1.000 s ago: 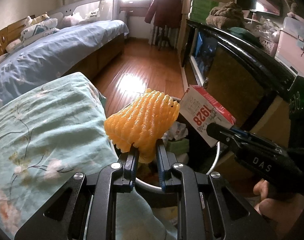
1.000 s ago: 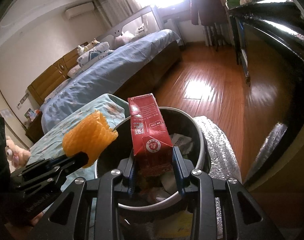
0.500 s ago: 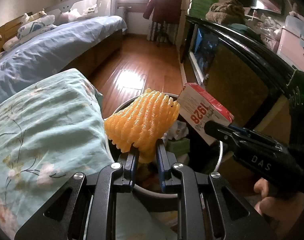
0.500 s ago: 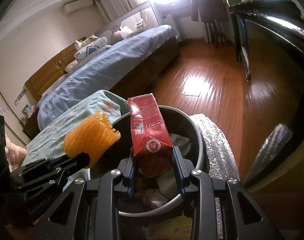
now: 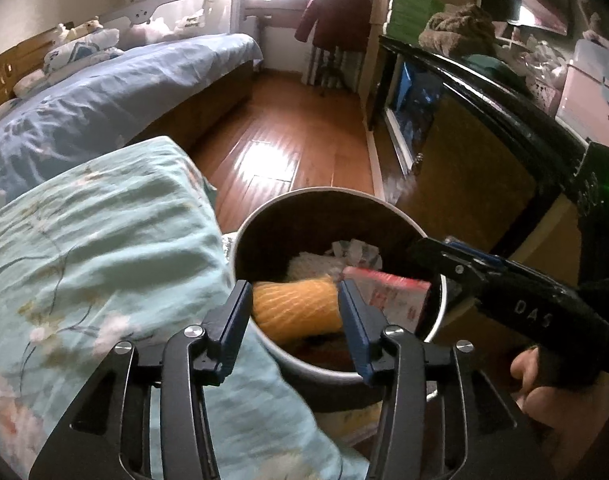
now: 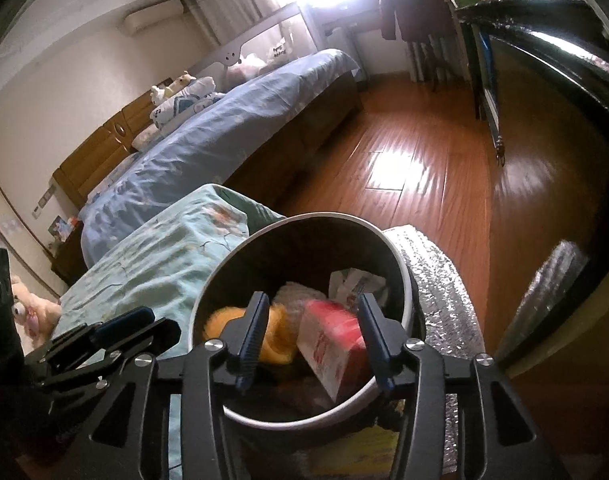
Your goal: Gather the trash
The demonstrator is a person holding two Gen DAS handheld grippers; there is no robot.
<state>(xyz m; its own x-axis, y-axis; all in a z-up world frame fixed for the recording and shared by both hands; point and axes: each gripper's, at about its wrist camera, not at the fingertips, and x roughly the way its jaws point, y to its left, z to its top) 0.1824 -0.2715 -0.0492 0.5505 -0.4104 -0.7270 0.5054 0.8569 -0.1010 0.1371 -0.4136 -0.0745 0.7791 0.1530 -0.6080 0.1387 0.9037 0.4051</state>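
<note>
Both grippers spread wide, side by side.
Left gripper (image 5: 294, 312) and right gripper (image 6: 310, 338) hold nothing; a bare hand (image 5: 544, 392) grips the right handle.

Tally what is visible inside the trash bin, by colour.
Orange: 1, the orange foam fruit net
Red: 1, the red and white drink carton
White: 2, the crumpled white paper and the white foam net
Total: 4, all in the round dark bin.

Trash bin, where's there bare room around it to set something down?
Bare wood floor lies beyond the trash bin, between the blue bed and the dark cabinet. Crowded: the bin's inside, the teal quilt against its left, silver foil on its right.
</note>
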